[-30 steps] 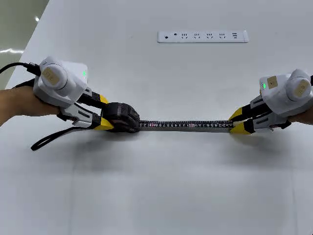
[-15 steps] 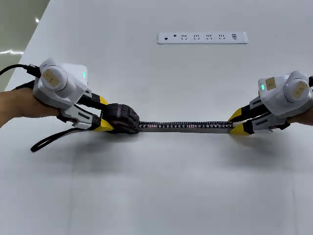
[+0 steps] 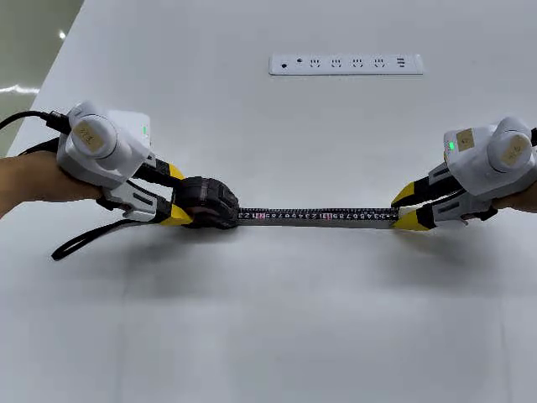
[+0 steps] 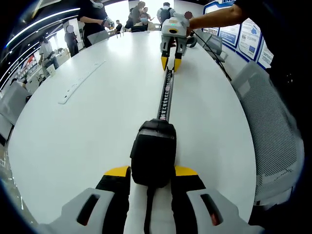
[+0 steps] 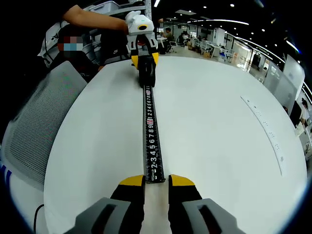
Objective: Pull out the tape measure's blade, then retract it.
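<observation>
Little is changed from a second ago: the blade (image 3: 319, 215) lies drawn out on the table (image 3: 268, 319), tip pinched by the right gripper (image 3: 406, 208), case (image 3: 207, 201) clamped by the left gripper (image 3: 179, 193); retraction remains undone.

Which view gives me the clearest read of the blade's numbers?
The right gripper view: the blade runs straight up from the right gripper, its digits large and legible near the tip. The head view shows the blade full-length but with tiny digits; the left gripper view shows it running away from the case, markings blurred.
</observation>
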